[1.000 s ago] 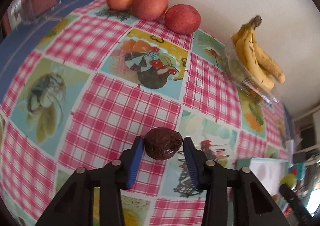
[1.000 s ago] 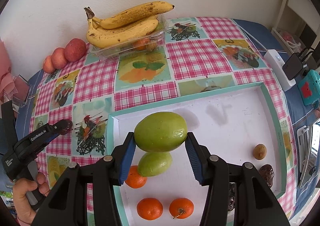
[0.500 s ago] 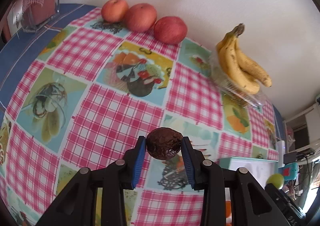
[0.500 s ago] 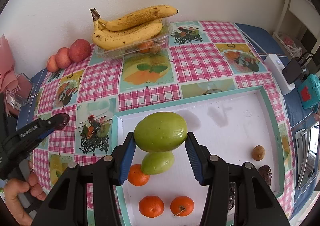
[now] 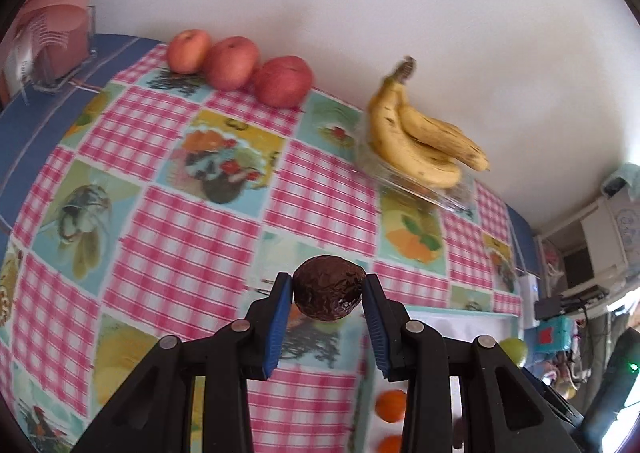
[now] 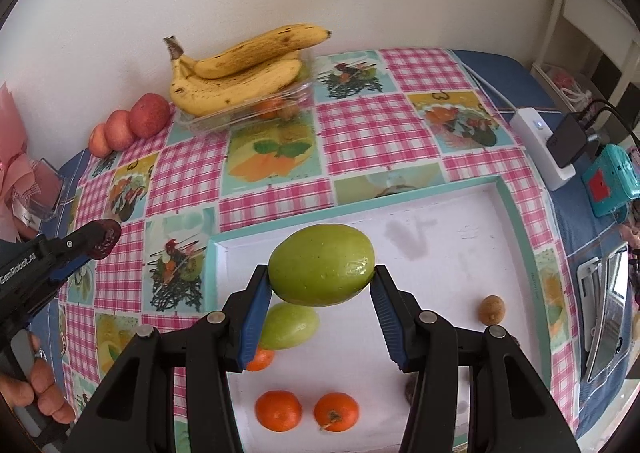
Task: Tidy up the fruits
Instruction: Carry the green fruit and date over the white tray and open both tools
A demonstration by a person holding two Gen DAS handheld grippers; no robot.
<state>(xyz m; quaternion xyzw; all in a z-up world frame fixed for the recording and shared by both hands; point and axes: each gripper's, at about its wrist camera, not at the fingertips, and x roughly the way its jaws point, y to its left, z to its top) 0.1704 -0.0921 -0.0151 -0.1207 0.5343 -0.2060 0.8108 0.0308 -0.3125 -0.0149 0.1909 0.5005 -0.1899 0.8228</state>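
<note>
My left gripper [image 5: 328,291] is shut on a dark wrinkled passion fruit [image 5: 329,287], held above the checked tablecloth just left of the white tray [image 5: 460,323]. My right gripper [image 6: 320,285] is shut on a large green mango [image 6: 321,264], hovering over the white tray [image 6: 432,245]. In the tray lie a second green mango [image 6: 292,327], three oranges [image 6: 278,410], a small brown kiwi [image 6: 492,309] and a dark fruit partly hidden behind my right finger. The left gripper [image 6: 105,239] also shows at the left of the right wrist view, held by a hand [image 6: 40,393].
Three red apples [image 5: 282,81] line the wall at the back. A bunch of bananas [image 5: 420,141] lies on a clear plastic box [image 6: 248,113] holding more fruit. A pink holder [image 5: 52,49] stands far left. A white power strip [image 6: 540,145] and teal device [image 6: 610,183] sit at the right.
The left gripper closed on the passion fruit and carried it up and rightward toward the tray. The right gripper keeps its mango, shifted slightly over the tray.
</note>
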